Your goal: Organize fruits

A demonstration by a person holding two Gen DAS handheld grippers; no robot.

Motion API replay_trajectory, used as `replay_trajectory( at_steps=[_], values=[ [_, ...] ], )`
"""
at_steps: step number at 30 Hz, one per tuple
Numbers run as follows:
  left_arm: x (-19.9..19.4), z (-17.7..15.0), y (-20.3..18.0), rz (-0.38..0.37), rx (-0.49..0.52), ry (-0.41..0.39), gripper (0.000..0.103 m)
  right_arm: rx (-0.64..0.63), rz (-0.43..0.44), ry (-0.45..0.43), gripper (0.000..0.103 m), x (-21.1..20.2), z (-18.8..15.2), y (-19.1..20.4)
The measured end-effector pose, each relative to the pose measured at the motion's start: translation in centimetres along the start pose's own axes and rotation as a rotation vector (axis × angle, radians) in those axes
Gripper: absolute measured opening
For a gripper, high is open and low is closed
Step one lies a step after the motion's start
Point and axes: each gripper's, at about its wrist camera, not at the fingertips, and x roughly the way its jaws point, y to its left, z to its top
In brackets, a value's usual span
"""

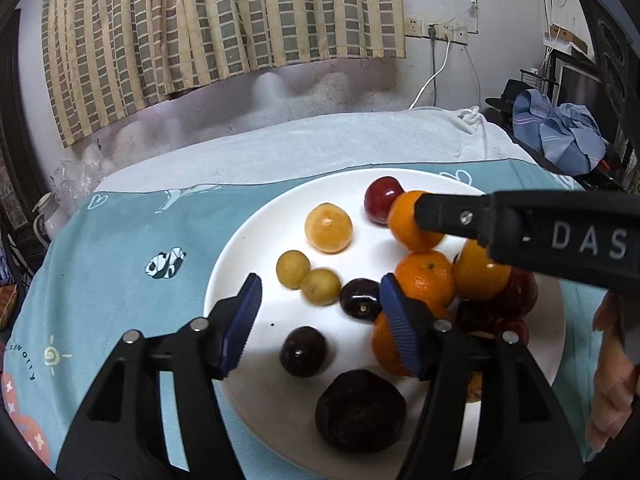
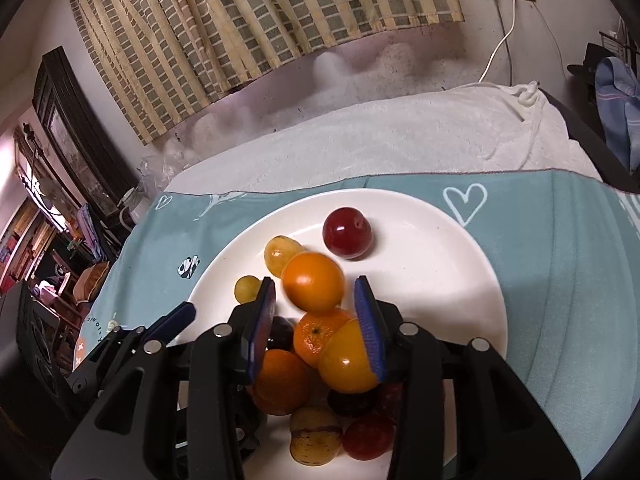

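My left tongs (image 1: 320,320) stand open over the near side of the white plate (image 1: 248,248), with nothing between the blue pads. A dark plum (image 1: 303,351) lies just under the gap, another dark plum (image 1: 361,300) sits against the inner side of the right pad, and two small yellow fruits (image 1: 306,282) rest just beyond the tips. A larger yellow-orange fruit (image 1: 329,228) lies farther ahead.

My right tongs (image 2: 316,306) are spread only narrowly. An orange (image 2: 313,282) sits at their tips, between the pads, looking blurred; I cannot tell whether the pads press on it. Below the tongs is a pile of oranges (image 2: 316,336) and dark fruit. A red plum (image 2: 347,233) lies alone beyond the tips. The plate rests on a teal cloth (image 2: 560,260) on the table.
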Motion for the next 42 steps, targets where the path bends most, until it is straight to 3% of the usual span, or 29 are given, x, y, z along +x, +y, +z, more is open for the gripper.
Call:
replay_trajectory(
  at_steps=[13, 14, 15, 16, 18, 28, 33, 37, 42],
  values=[
    [-3.5, -0.9, 0.2, 0.008, -0.02, -0.037, 0.088, -0.024, -0.033, -0.049, 0.041, -4.6, -1.9, 0.7],
    [-4.1, -1.0, 0.1, 0.009, -0.019, -0.04, 0.09, -0.031, -0.046, -0.051, 0.044, -5.1, -2.3, 0.9],
    [-5.1, -1.2, -0.1, 0.006, -0.014, -0.042, 0.093, -0.045, -0.065, -0.049, 0.055, -5.7, -2.6, 1.2],
    [-5.8, -1.4, -0.1, 0.0, -0.014, -0.043, 0.097, -0.068, -0.094, -0.05, 0.06, -6.6, -3.0, 1.5],
    [-7.6, -2.2, -0.1, -0.012, -0.026, -0.06, 0.101, -0.093, -0.141, -0.092, 0.065, -8.6, -4.2, 1.8],
    [-13.1, -6.7, 0.0, -0.034, -0.081, -0.041, 0.101, -0.088, -0.212, -0.173, 0.067, -15.2, -10.9, 0.8],
    [-14.9, -7.9, -0.2, -0.043, -0.087, -0.047, 0.101, -0.122, -0.258, -0.172, 0.067, -15.5, -13.3, 0.4],
    [-16.1, -8.0, -1.0, -0.022, -0.062, -0.065, 0.101, -0.137, -0.266, -0.134, 0.067, -14.7, -13.5, 0.4],
    [-16.2, -7.8, -1.3, -0.064, -0.046, -0.048, 0.101, -0.139, -0.284, -0.116, 0.067, -14.3, -13.7, 0.2]
  ],
)
